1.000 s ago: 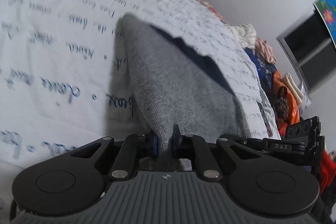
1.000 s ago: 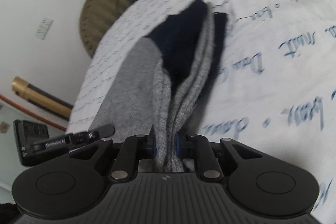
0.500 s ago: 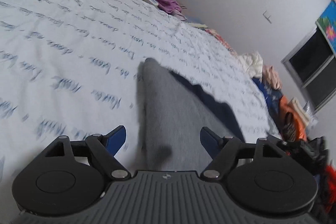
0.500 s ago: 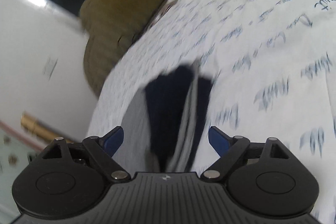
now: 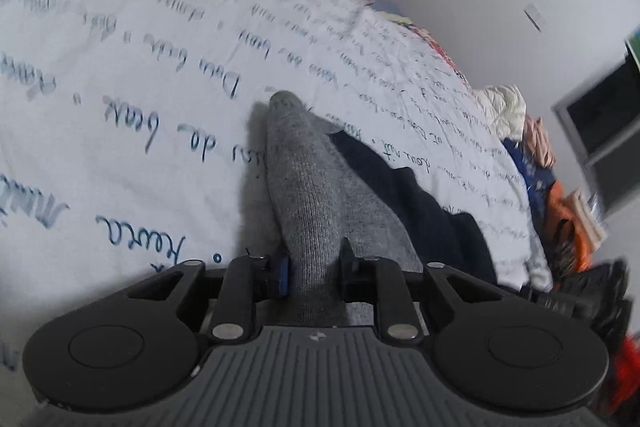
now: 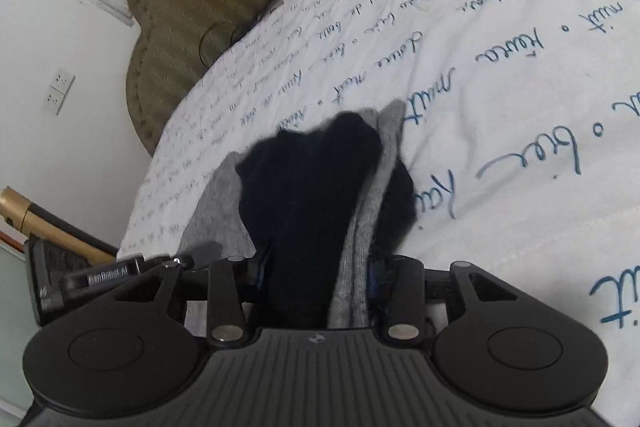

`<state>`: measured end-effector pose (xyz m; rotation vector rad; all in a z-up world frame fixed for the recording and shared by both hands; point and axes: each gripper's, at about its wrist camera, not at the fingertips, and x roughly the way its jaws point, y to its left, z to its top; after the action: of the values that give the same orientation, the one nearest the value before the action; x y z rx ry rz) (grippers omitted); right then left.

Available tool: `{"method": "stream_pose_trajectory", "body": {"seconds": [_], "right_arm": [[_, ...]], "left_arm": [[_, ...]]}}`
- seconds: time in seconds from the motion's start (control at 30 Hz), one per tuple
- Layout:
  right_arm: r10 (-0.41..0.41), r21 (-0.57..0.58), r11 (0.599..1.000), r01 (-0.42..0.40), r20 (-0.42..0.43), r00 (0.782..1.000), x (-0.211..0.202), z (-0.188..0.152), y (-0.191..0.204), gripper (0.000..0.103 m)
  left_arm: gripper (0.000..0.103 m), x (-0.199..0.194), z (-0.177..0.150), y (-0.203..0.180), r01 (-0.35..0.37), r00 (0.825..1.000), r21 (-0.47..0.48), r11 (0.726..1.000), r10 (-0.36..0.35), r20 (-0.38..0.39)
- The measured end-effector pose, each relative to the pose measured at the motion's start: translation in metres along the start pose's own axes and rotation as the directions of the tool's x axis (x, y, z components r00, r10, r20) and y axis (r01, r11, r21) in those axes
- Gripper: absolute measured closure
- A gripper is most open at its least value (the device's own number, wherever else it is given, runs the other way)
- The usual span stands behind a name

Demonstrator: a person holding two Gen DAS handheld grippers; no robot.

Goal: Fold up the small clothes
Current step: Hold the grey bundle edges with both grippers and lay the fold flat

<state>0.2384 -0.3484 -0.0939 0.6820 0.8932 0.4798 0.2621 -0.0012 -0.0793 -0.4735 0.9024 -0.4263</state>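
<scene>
my left gripper [image 5: 314, 269] has just been closing, and its jaws now pinch a bunched ridge of the grey sock [image 5: 316, 195], which runs straight ahead of them across the white quilt [image 5: 132, 75] with blue script. my right gripper [image 6: 316, 273] has also just been closing; between its jaws sit the sock's dark navy part [image 6: 304, 195] and a grey fold beside it, squeezed together. i judge the knit light, soft and floppy: it has no stiffness, so any part i don't hold will sag and drag on the quilt. it isn't fragile and the fuzzy surface should not slip from the pads. best hold is at the ends, through all layers at once, so the stacked layers stay aligned while i fold.
</scene>
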Motion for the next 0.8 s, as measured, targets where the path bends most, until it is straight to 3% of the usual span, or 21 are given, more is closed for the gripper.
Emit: {"method": "stream_pose_trajectory", "body": {"seconds": [0.2, 0.33, 0.43, 0.5, 0.53, 0.57, 0.6, 0.67, 0.8], "right_arm": [[0.079, -0.081, 0.994, -0.079, 0.004, 0.997, -0.004, 0.001, 0.04, 0.075], [0.143, -0.112, 0.983, -0.146, -0.033, 0.989, 0.037, 0.011, 0.073, 0.075], [0.136, -0.088, 0.986, -0.143, -0.074, 0.988, 0.08, 0.016, 0.079, 0.075], [0.081, -0.086, 0.992, -0.089, -0.096, 0.992, 0.104, 0.015, 0.077, 0.067], [0.055, -0.071, 0.996, -0.062, -0.091, 0.994, 0.109, 0.013, 0.073, 0.057], [0.06, -0.036, 0.997, -0.063, -0.087, 0.994, 0.109, 0.012, 0.067, 0.051], [0.079, -0.006, 0.997, -0.08, -0.081, 0.994, 0.103, 0.01, 0.062, 0.049], [0.08, -0.004, 0.997, -0.08, -0.063, 0.995, 0.082, 0.006, 0.06, 0.028], [0.118, 0.0, 0.993, -0.118, -0.052, 0.992, 0.032, -0.019, 0.05, 0.026]], "left_arm": [[0.083, -0.062, 0.001, 0.009, 0.006, 0.998, 0.018, 1.0, -0.007, 0.066], [0.083, -0.096, 0.026, 0.033, -0.064, 0.991, 0.011, 0.998, 0.063, 0.116], [0.081, -0.091, 0.048, 0.061, -0.123, 0.99, -0.023, 0.992, 0.124, 0.071], [0.077, -0.074, 0.052, 0.081, -0.167, 0.986, -0.044, 0.985, 0.167, 0.004], [0.068, -0.07, 0.05, 0.089, -0.167, 0.986, -0.055, 0.984, 0.167, -0.008], [0.056, -0.072, 0.047, 0.095, -0.157, 0.987, -0.07, 0.985, 0.158, 0.004], [0.056, -0.08, 0.043, 0.097, -0.142, 0.989, -0.084, 0.986, 0.145, 0.028], [0.04, -0.1, 0.032, 0.096, -0.1, 0.992, -0.089, 0.991, 0.106, 0.072], [0.04, -0.127, -0.011, 0.089, -0.046, 0.995, -0.091, 0.995, 0.054, 0.086]]}}
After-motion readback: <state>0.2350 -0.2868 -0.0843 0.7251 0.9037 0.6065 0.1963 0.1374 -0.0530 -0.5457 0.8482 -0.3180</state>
